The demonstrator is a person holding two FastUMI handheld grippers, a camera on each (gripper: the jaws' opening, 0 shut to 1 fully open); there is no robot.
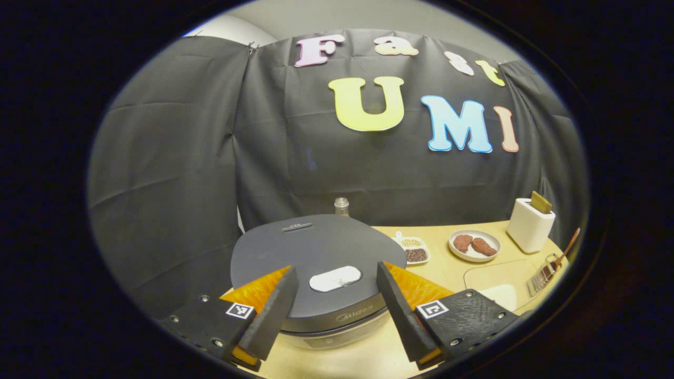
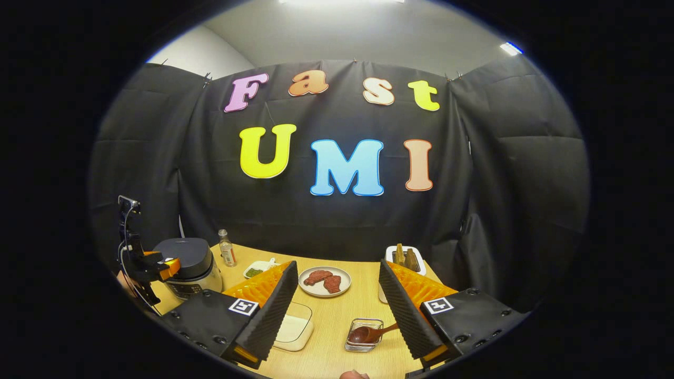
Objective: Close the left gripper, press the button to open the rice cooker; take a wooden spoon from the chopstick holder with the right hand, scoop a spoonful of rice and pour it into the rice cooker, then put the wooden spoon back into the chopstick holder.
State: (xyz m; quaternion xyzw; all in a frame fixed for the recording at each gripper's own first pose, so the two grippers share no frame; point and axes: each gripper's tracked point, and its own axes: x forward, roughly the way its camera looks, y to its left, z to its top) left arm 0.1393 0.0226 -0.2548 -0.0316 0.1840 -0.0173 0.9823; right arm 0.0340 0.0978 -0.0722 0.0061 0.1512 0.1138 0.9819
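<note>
A white plate (image 2: 325, 281) with 2 brown meat pieces (image 2: 326, 279) sits mid-counter (image 2: 337, 316). Far left stands a small clear bottle (image 2: 227, 248), beside a white divided dish (image 2: 259, 269). A white toaster (image 1: 529, 223) stands far right.

"Midea" stands on the rice cooker (image 1: 337, 316) front.

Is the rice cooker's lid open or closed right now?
Closed. The rice cooker has its flat grey lid lying down on the body, and the white button sits untouched between the left gripper and its spread fingers.
</note>
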